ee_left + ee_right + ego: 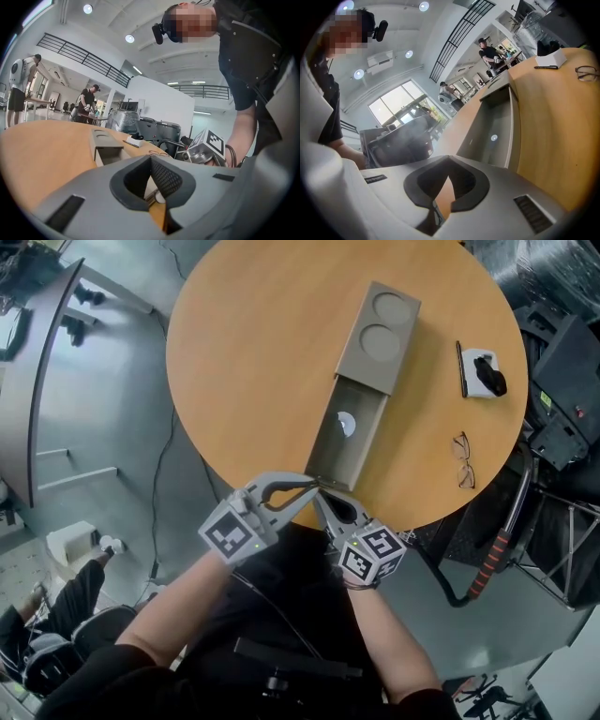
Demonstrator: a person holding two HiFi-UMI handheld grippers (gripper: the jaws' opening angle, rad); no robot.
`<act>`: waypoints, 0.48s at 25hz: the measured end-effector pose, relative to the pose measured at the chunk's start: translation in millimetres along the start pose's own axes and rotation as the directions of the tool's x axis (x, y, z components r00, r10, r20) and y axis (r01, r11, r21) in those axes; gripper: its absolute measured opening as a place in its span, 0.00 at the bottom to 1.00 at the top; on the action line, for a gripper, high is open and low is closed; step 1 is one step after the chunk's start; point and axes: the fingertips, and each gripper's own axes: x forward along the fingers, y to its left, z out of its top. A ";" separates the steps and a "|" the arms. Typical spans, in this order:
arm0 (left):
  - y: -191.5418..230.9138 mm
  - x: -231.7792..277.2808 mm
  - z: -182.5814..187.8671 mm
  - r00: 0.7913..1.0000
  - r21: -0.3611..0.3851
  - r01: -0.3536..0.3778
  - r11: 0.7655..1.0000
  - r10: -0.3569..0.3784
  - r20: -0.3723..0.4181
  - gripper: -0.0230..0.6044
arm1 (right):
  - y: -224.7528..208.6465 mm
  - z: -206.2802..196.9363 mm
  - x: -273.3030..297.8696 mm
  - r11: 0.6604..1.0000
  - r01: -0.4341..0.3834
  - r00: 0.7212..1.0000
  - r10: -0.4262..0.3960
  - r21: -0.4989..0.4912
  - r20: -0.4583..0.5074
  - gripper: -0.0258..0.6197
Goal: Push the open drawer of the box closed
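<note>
Left hand-held gripper (315,486): jaws together, empty, tip at the drawer's near end. Right hand-held gripper (323,497): likewise closed, just beside it. Drawer (361,454): pulled out toward the counter (253,352) edge. Box (378,334): beyond. Step: lining up, seemingly; next, a straight push along the drawer.

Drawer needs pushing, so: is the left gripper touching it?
Cannot tell: head view shows the left gripper at the drawer front, contact or gap unclear.

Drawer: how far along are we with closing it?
Done: nothing, as the drawer stands far out of the box. In hand: the left gripper and right gripper, both with jaws together, sit at its near end. Left: the whole push in.
</note>
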 end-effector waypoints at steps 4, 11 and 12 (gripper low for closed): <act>4.1 3.6 -5.8 1.000 0.002 0.004 1.000 -0.004 0.000 0.09 | -10.6 -9.4 6.7 0.999 0.015 1.000 -0.014 0.029 -0.011 0.05; 8.2 5.1 -14.9 1.000 -0.023 0.007 1.000 -0.007 -0.024 0.09 | -20.0 -14.0 15.6 0.999 0.012 1.000 -0.011 0.052 -0.018 0.05; 8.7 5.5 -15.3 1.000 -0.018 0.008 1.000 -0.008 -0.025 0.09 | -19.9 -14.0 15.9 0.998 0.012 1.000 -0.011 0.054 -0.018 0.05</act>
